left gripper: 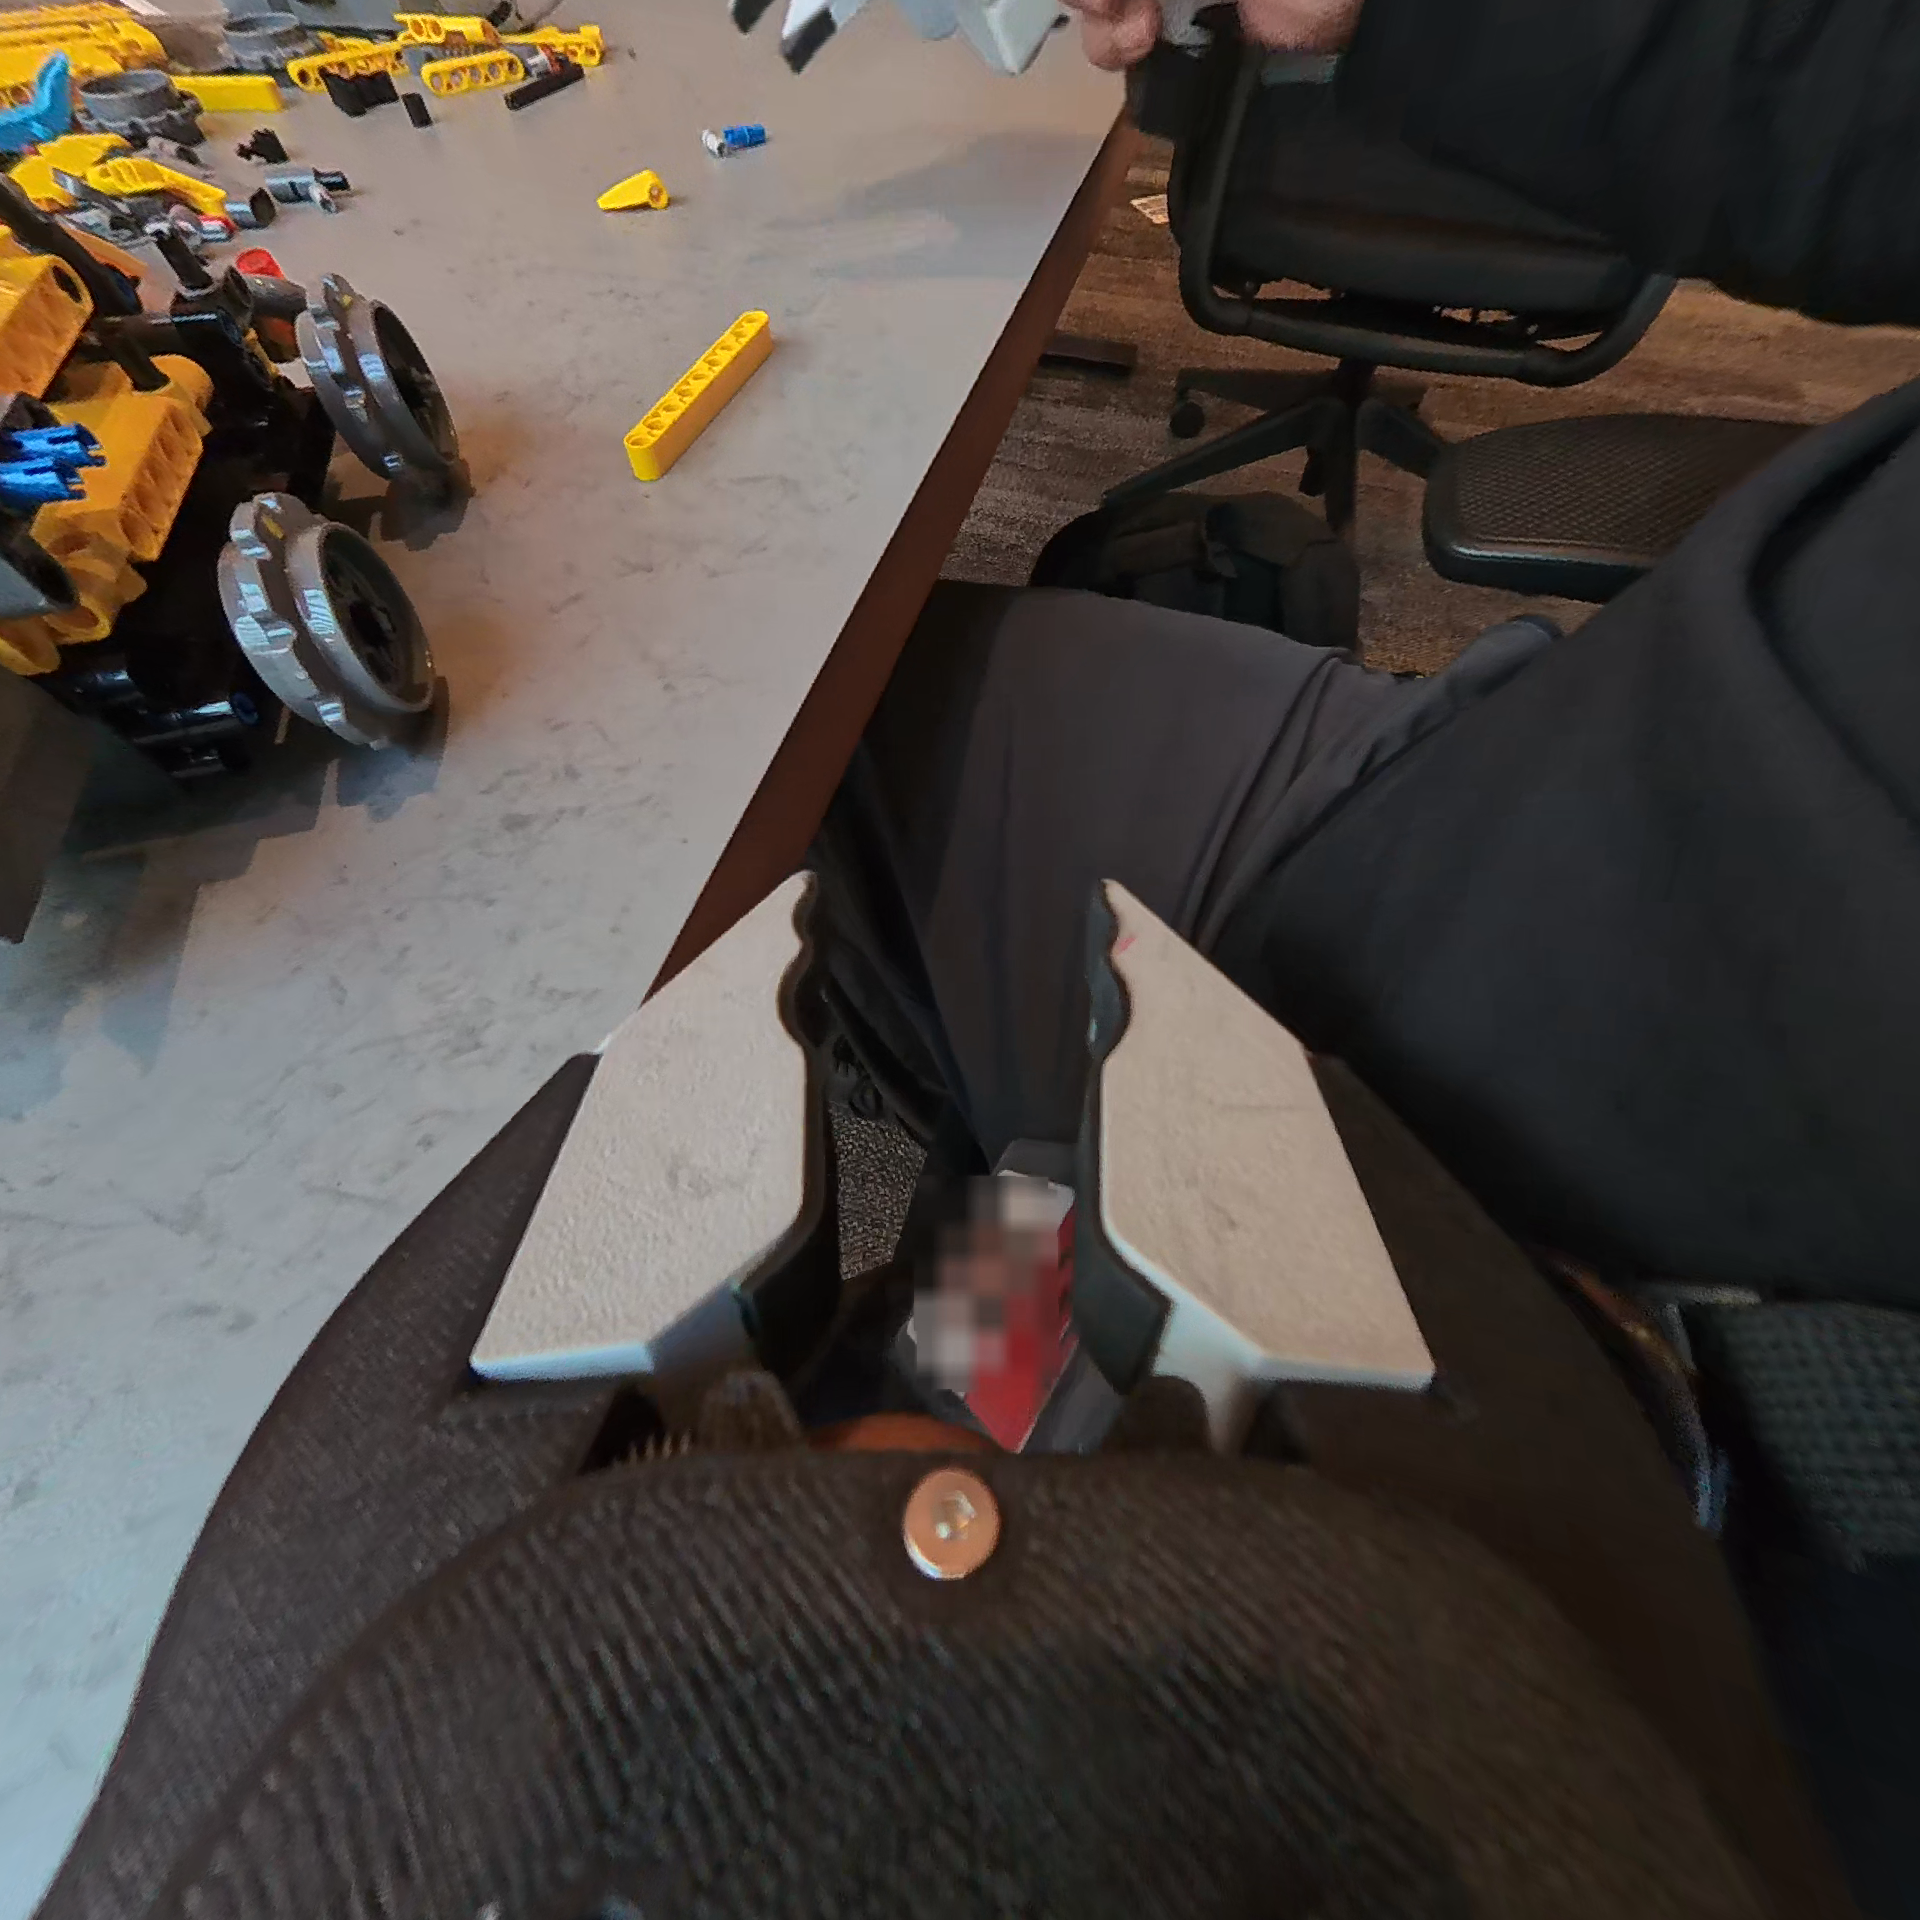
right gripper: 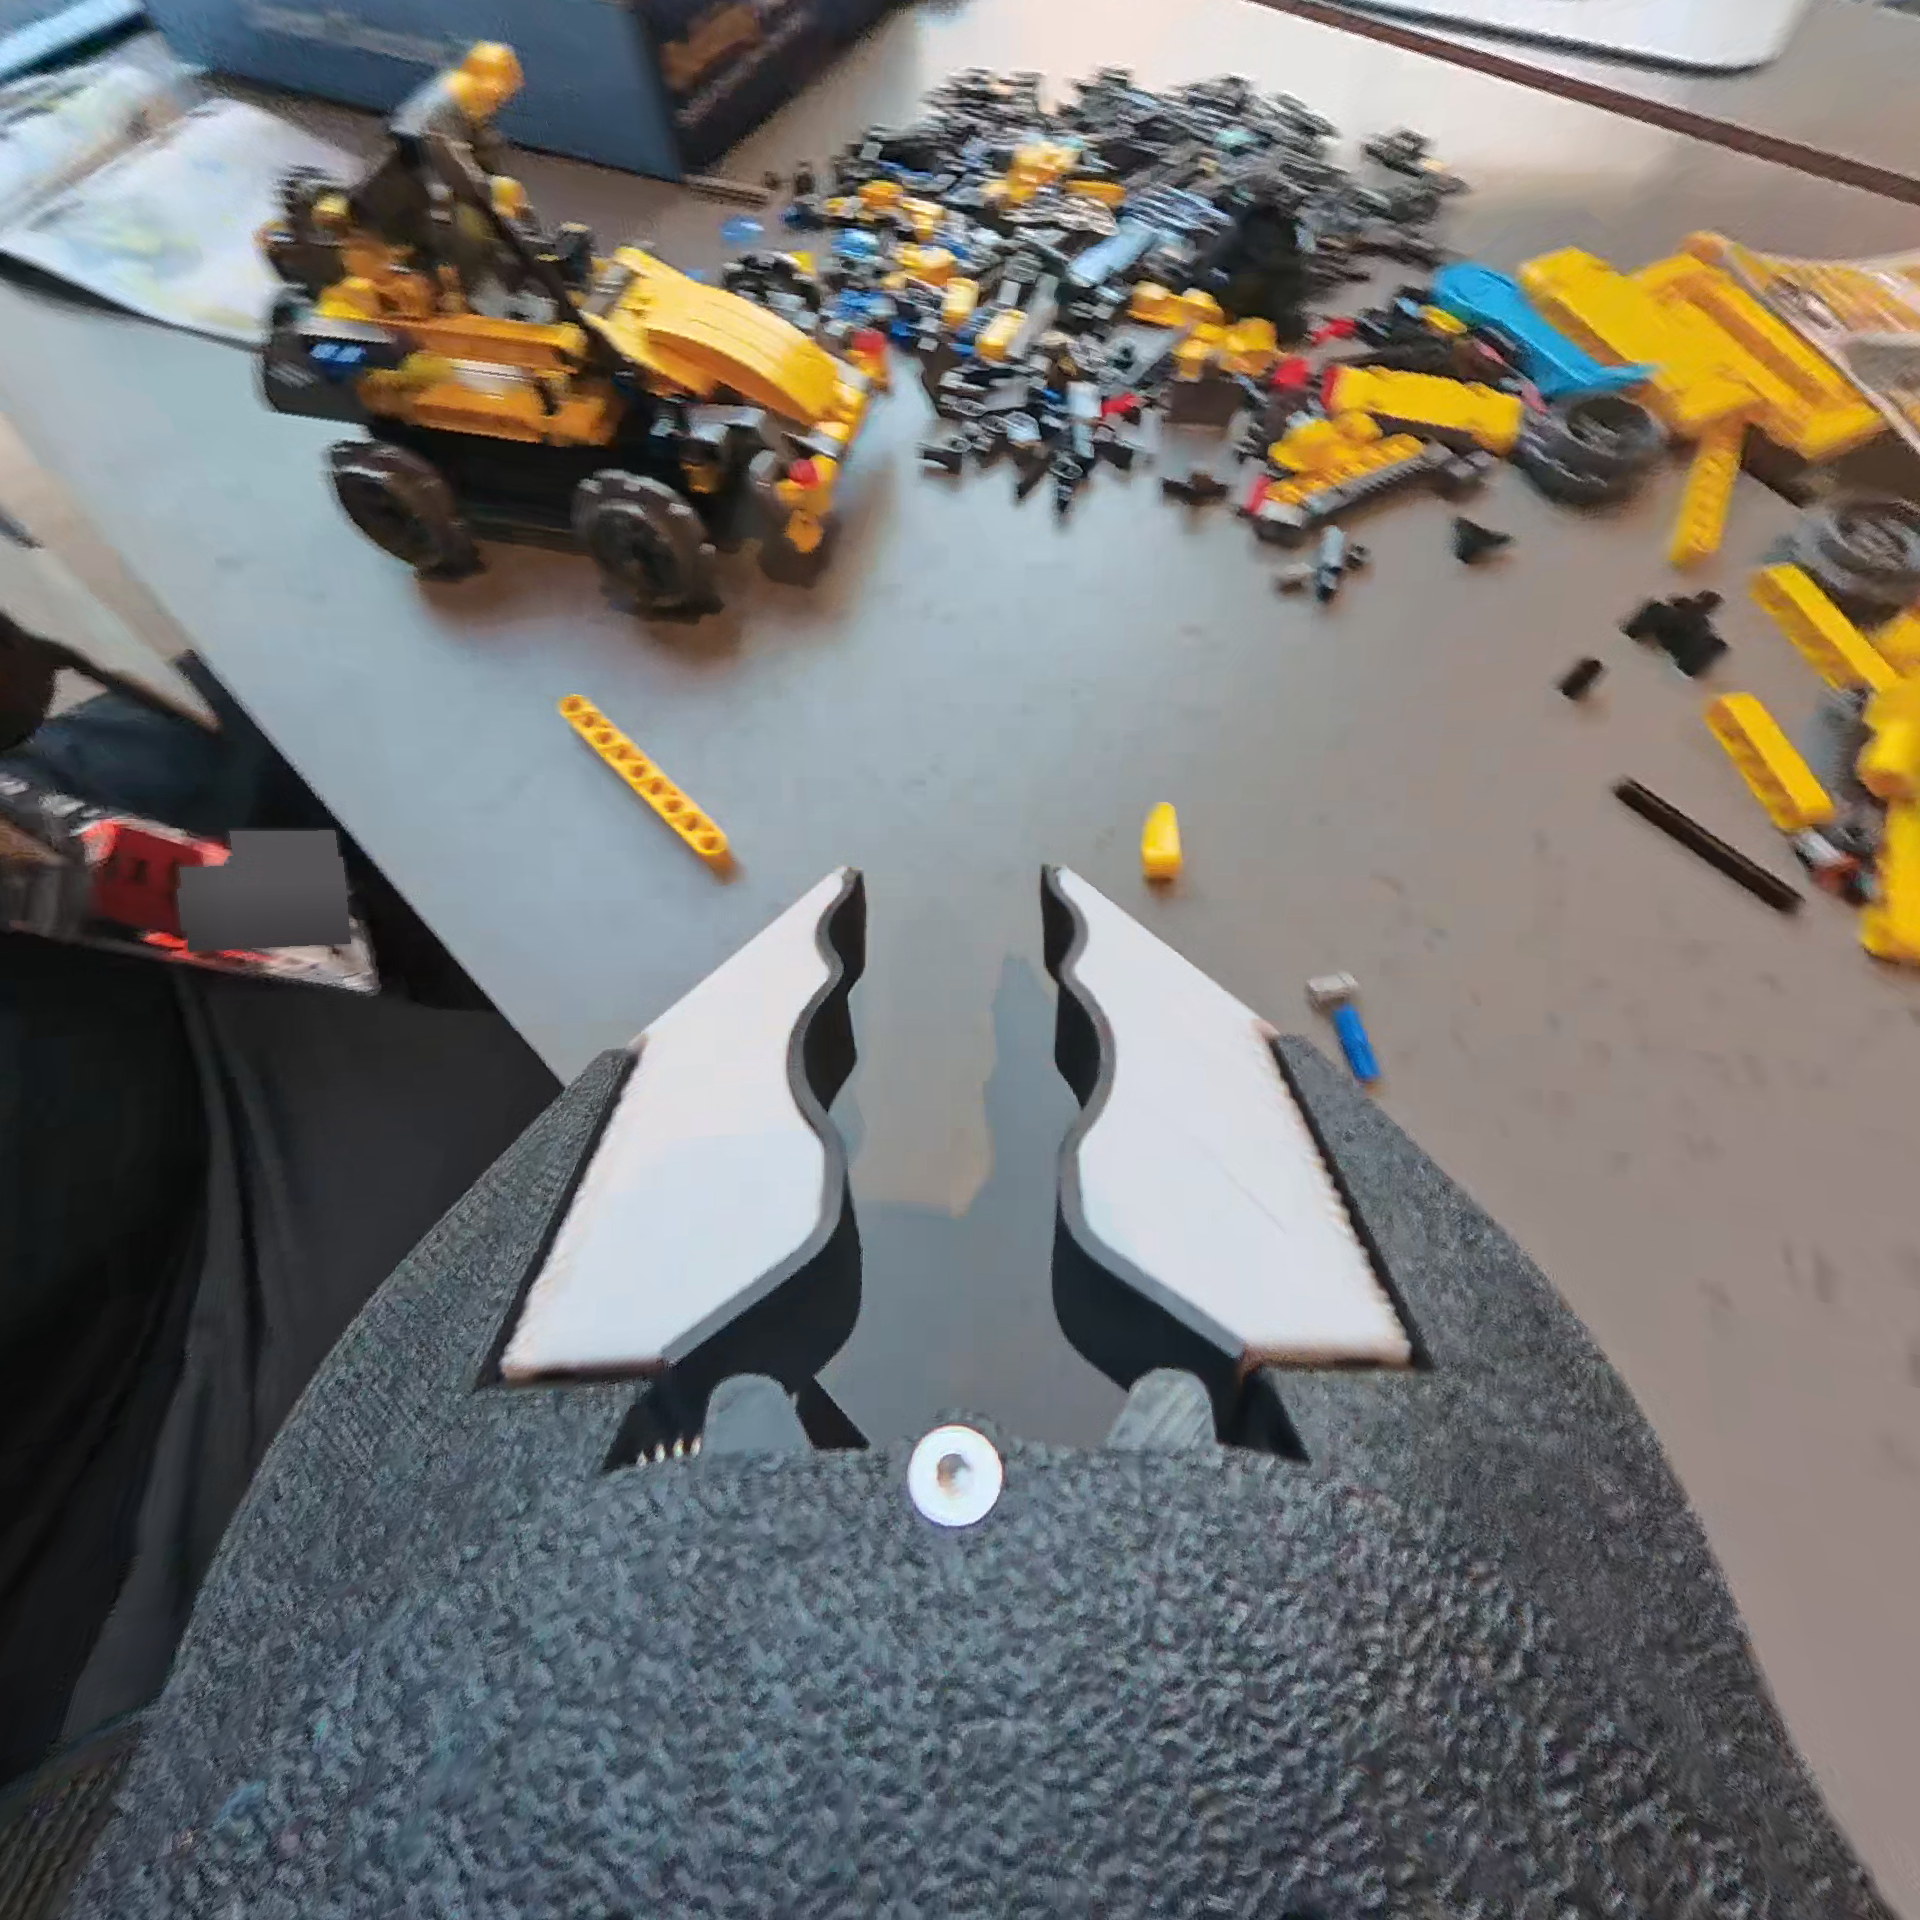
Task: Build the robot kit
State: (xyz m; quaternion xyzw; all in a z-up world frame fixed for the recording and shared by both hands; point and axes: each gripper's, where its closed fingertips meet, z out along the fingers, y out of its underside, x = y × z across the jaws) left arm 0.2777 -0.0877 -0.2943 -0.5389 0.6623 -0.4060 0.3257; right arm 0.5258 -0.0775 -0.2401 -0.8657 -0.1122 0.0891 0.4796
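Observation:
My left gripper [left gripper: 956, 894] is open and empty, off the edge of the grey table [left gripper: 364, 987], pointing down over a person's dark-trousered lap [left gripper: 1091, 779]. My right gripper [right gripper: 951, 883] is open and empty above the table [right gripper: 1039, 707]. Nearest to it are a small yellow wedge piece [right gripper: 1161, 840], a long yellow holed beam [right gripper: 644, 781] and a blue pin [right gripper: 1351, 1034]. A partly built yellow and black toy vehicle [right gripper: 561, 384] with grey wheels stands farther back; it also shows in the left wrist view [left gripper: 177, 499], as does the beam [left gripper: 698, 395].
A large heap of loose black, yellow and blue pieces [right gripper: 1143, 260] covers the far table. A box [right gripper: 520, 73] and a booklet [right gripper: 135, 208] lie at the back left. Black office chairs [left gripper: 1403, 260] stand on the carpet beside the table. A hand [left gripper: 1122, 31] shows at top. Tip to tip, the grippers are about 25 cm apart.

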